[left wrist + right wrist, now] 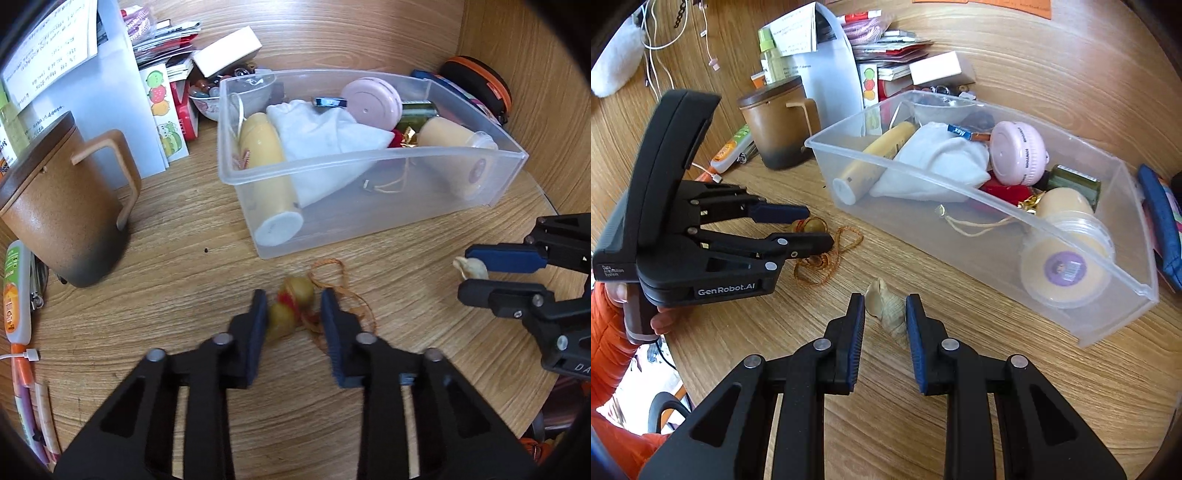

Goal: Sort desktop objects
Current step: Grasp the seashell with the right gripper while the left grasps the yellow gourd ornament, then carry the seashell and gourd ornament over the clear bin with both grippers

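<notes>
We work on a round-edged desk [166,288] with a light wood-grain laminate; a wall panel of the same wood tone rises behind it.

A clear plastic bin [369,192] sits on the desk, rectangular, with thin translucent walls. Inside it we see a yellow tube [266,173] lying on its side, a white cloth [325,144], a round pink case [371,99] and a cream cup [454,147] with a clear lid.

To the left of the bin stands a matte brown mug [70,206], darkening toward its base, with an angular handle and a flat lid. Behind it we note a white folder [110,92] holding papers, stacked booklets and a white box [229,48].

The left gripper [293,321] is half open, its blue ribbed pads on either side of a small yellow gourd charm [291,306]. The charm lies on the desk just in front of the bin, with red thread at its waist and a loose orange cord [343,291] coiled beside it. The left pad sits at the charm; we cannot tell whether it touches.

The right gripper [885,321] is set narrow around a pale spiral shell [886,310], ridged and tapered, which rests on the desk near the bin's front wall. Whether the pads press the shell we cannot tell. The shell and the charm lie near each other but apart.
</notes>
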Demonstrator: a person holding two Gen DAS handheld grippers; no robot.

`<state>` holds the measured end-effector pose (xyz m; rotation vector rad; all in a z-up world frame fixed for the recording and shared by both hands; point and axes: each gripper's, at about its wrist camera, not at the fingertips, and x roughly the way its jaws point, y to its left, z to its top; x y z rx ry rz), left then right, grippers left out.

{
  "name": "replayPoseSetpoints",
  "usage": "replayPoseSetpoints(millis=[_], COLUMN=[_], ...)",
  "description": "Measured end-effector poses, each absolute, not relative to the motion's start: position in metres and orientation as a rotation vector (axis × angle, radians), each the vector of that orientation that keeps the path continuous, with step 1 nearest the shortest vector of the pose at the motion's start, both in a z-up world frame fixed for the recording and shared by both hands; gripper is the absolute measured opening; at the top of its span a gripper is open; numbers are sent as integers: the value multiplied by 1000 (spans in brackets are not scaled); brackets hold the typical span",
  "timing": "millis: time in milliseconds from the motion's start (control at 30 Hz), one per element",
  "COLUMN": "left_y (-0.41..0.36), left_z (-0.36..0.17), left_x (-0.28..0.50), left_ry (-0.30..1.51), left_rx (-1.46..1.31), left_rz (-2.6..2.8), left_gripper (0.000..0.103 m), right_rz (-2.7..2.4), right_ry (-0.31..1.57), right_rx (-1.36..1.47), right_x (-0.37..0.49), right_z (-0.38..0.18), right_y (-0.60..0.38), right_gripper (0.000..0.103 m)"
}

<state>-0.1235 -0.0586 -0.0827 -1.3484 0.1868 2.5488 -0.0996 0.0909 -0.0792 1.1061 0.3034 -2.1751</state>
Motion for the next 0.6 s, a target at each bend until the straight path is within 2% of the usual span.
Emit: replayPoseSetpoints(millis=[300,600], left_y=[-53,-43], left_z=[-76,-45], left_x=[-113,-94], left_ry=[191,202], left_rx=[-1337,-1235], left_rz=[2563,2618], left_gripper=[19,19], right_rz=[-2203,-2227], right_ry=[269,251], right_rx=[1080,1054], right_x=[-91,-85], right_z=[-65,-53], right_y=[102,116], right_gripper=[21,21])
